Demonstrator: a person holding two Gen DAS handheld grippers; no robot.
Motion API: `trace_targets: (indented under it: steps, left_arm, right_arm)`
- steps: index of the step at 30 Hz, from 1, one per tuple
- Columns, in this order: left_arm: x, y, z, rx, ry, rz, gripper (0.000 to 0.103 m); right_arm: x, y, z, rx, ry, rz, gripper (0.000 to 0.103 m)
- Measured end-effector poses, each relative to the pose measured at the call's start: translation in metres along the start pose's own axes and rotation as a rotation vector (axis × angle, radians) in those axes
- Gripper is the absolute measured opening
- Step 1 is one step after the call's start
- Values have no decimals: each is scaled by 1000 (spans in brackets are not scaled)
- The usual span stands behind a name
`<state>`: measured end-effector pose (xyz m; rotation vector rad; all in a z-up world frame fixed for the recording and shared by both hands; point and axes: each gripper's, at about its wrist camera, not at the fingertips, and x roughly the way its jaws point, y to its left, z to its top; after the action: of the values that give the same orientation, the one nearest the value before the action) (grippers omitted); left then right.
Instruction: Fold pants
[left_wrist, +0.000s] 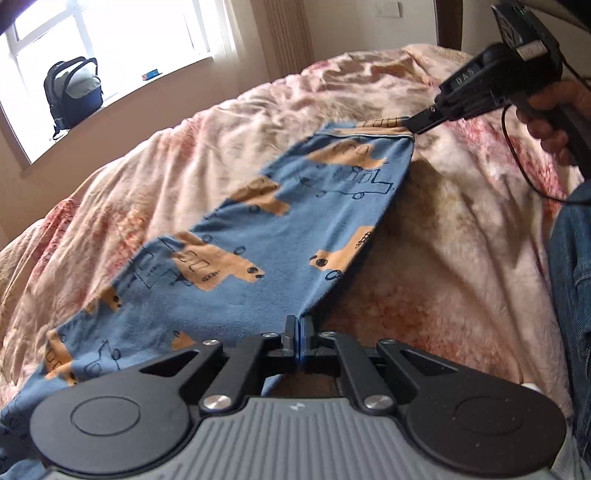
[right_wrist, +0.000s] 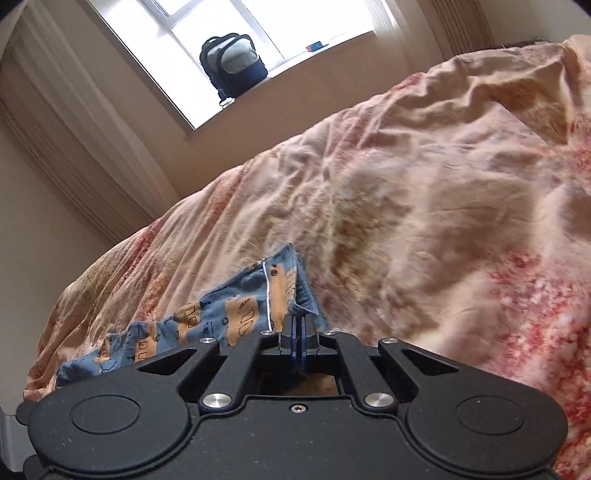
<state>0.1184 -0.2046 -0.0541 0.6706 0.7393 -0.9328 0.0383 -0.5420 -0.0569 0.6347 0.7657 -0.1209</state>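
Both grippers are pinching the blue pants above the bed.

The left gripper (left_wrist: 298, 326) is keeping its jaws pressed together on an edge of the pants (left_wrist: 266, 221), which are stretching away ahead of them toward the right gripper (left_wrist: 419, 123). That one is clamping the waistband corner between closed jaws, a hand (left_wrist: 554, 122) gripping its handle, while the floral duvet (left_wrist: 443, 240) is lying beneath the lifted cloth.

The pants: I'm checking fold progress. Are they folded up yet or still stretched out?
Stretched out: the pants hang in one long span between the left gripper and right gripper above the bedspread.
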Motion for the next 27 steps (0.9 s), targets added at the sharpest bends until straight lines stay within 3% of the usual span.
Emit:
trace_targets:
  steps: [4, 5, 6, 7, 8, 9, 10, 15, 18, 21, 24, 25, 26, 27]
  left_arm:
    - [8, 4, 0, -31, 35, -30, 2]
    - [8, 8, 1, -53, 45, -56, 11]
    - [7, 13, 2, -81, 46, -79, 30]
    - [5, 18, 4, -110, 46, -100, 45]
    - [2, 23, 7, -136, 29, -114, 70]
    - [-2, 29, 10, -159, -7, -119, 78]
    - [-3, 34, 16, -171, -37, -126, 78]
    - [37, 54, 84, -187, -72, -129, 82]
    - [84, 67, 129, -191, -65, -204, 82]
    - [138, 68, 166, -159, 33, -240, 82]
    - [172, 59, 184, -119, 118, -271, 81]
    - [179, 56, 185, -106, 131, -286, 79]
    - [182, 55, 188, -98, 142, -312, 68]
    - [185, 55, 190, -94, 164, -348, 47]
  right_arm:
    - [14, 7, -2, -92, 75, -49, 1]
    - [15, 8, -2, -110, 90, -55, 2]
    - [16, 9, -2, -129, 106, -62, 6]
    - [15, 9, -2, -151, 111, -68, 18]
    - [12, 8, -2, -177, 110, -72, 24]
    - [9, 7, -2, -204, 107, -68, 37]
    - [5, 4, -1, -226, 99, -64, 42]
    - [15, -18, 4, -201, 107, 29, 43]
    - [27, -23, 8, -180, 111, 127, 44]
    - [37, -25, 8, -184, 132, 182, 44]
    - [47, -36, 5, -143, 153, 234, 45]
    - [49, -40, 5, -120, 154, 255, 45]
    - [50, -44, 5, -99, 151, 277, 45]
    - [51, -48, 4, -78, 149, 301, 44]
